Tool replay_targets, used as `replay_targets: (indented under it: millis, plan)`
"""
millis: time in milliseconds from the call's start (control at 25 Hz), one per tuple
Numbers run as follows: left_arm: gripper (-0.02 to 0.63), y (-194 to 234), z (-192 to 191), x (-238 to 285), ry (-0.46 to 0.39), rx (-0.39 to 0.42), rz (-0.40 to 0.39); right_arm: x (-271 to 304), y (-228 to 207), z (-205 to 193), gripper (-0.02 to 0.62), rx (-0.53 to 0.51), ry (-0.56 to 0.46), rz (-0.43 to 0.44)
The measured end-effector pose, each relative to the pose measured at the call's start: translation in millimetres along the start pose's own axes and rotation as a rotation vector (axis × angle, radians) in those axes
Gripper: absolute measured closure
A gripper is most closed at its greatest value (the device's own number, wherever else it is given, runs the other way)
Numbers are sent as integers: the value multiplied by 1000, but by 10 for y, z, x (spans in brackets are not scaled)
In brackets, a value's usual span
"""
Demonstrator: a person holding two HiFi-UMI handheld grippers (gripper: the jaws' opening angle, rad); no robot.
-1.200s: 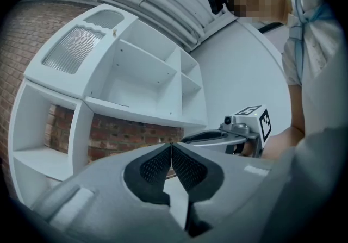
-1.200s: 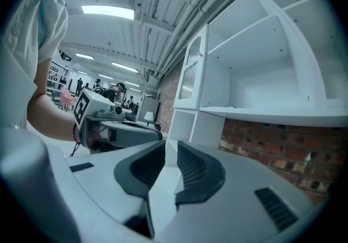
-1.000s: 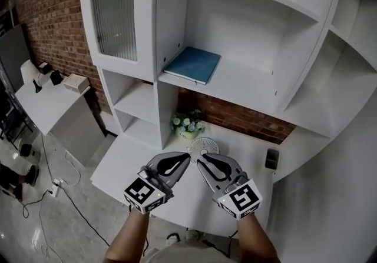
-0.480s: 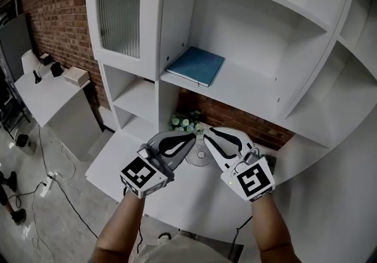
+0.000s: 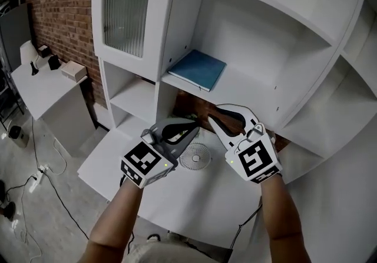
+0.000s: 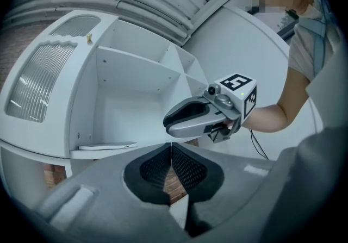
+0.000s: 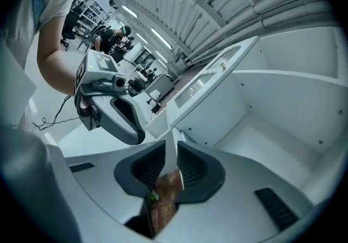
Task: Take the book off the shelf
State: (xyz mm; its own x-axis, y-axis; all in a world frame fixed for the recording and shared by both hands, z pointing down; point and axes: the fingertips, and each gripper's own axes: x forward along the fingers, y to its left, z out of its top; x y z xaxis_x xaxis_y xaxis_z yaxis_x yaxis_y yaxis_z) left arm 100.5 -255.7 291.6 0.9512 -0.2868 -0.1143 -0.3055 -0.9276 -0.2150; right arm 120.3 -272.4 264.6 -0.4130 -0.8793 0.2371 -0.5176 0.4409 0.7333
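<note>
Left gripper (image 6: pixel 171 149): fingers (image 6: pixel 155 167) closed tip to tip, nothing between them. Right gripper (image 7: pixel 169 152): fingers (image 7: pixel 193 167) stand a narrow gap apart, empty; only shelf edge and brick show through the gap. Both hang side by side below the shelf (image 5: pixel 250 88), near each other, above the worktop (image 5: pixel 194 203).

Book (image 5: pixel 197 69): blue, thin, lying flat at the left end of the shelf, close to the upright divider (image 5: pixel 168 26), its near edge at about the shelf's front lip. Untouched.

Risks, as judged from here:
- Neither gripper is open wide enough to take the book. Going in like this would only shove it deeper.
- A flat book offers little to pinch. A low approach would strike the shelf lip, and a high one would skate over the cover.
- The divider crowds the left side, so a gripper could clip it.
- A grip at one corner may let the book sag or fall open and slip. A small fan (image 5: pixel 195 156) sits right below.
- The grippers are close together and could knock each other.
</note>
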Motion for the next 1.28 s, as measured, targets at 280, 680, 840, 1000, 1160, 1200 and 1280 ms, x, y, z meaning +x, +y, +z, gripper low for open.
replay_targets:
  millis: [280, 680, 840, 1000, 1160, 1200, 1280]
  plan:
    - [595, 87, -36, 78, 23, -16, 2, 268, -202, -36, 520, -191, 113, 33]
    - [595, 297, -68, 257, 29, -45, 3, 630, -394, -246, 522, -285, 233, 82]
    - [595, 331, -108, 299, 33, -53, -4, 719, -413, -354, 522, -296, 269, 99]
    - [595, 349, -166, 340, 38, -64, -10, 790, -439, -446, 525, -307, 299, 114]
    - [595, 371, -209, 365, 42, -72, -12, 851, -452, -533, 526, -319, 330, 122]
    - [595, 377, -214, 370, 42, -72, -13, 862, -459, -544, 529, -319, 334, 122]
    - [595, 385, -224, 378, 43, -75, -14, 878, -466, -555, 535, -319, 339, 123]
